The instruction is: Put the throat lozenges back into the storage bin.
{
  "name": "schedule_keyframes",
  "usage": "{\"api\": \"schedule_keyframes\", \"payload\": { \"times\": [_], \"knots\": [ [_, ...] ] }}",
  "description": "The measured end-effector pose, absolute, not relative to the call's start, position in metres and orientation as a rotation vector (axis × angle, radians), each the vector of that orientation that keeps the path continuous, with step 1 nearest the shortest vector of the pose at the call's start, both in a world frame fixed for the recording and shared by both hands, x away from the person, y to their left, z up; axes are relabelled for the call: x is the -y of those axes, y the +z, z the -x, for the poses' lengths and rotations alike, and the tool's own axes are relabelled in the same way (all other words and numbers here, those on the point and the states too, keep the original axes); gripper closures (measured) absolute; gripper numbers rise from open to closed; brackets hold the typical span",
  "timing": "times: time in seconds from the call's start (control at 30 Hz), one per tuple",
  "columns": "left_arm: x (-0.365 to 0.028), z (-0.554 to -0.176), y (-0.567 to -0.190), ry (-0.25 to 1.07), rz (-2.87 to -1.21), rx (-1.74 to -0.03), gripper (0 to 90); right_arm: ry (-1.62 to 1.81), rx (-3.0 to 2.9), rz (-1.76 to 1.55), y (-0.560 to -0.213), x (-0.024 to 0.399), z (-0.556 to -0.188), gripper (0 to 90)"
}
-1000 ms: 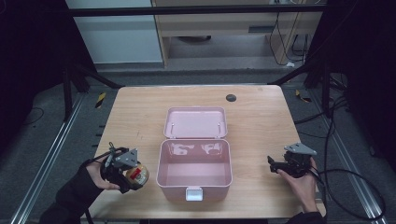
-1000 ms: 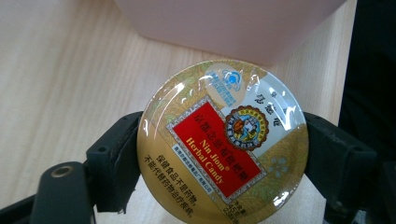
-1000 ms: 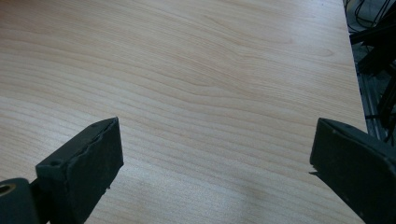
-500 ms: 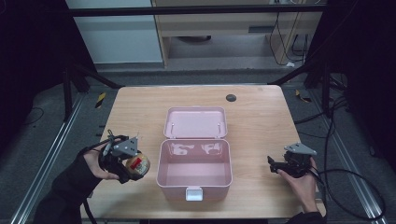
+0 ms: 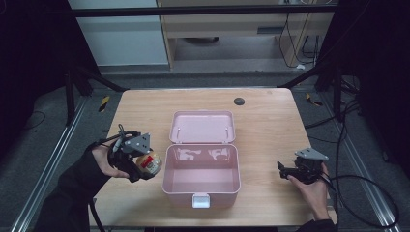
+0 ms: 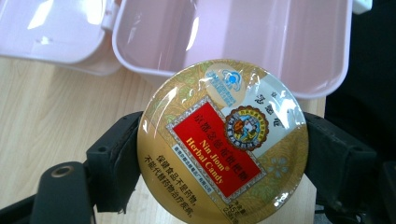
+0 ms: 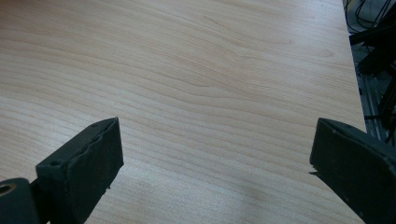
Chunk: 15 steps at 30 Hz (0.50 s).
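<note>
Pale wood-grain tabletop carries an open pink plastic box, glossy and round-cornered. Just left of it, the left tongs clamp a round candy tin. Their own view reads its gold foil lid with a red label. Right tongs gape empty over bare wood.

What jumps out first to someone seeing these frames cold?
The pink box at the middle of the wooden table, lid flipped open behind it and nothing inside. Just left of it, the left hand-held gripper clamps a round gold herbal candy tin with a red label. The right hand-held gripper sits open over bare wood at the right.
</note>
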<state>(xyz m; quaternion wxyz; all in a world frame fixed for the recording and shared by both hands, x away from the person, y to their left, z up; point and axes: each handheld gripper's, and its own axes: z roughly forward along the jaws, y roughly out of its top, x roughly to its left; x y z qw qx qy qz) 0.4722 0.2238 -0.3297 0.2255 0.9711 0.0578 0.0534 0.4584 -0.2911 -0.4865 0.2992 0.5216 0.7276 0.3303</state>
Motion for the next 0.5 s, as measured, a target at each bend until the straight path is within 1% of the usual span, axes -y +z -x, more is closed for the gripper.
{"api": "schedule_keyframes", "payload": {
  "times": [0.5],
  "knots": [
    [-0.191, -0.478, -0.325, 0.133, -2.680, -0.091, 19.5, 0.878, -1.933, -1.383, -0.486, 0.291, -0.458, 3.0]
  ]
}}
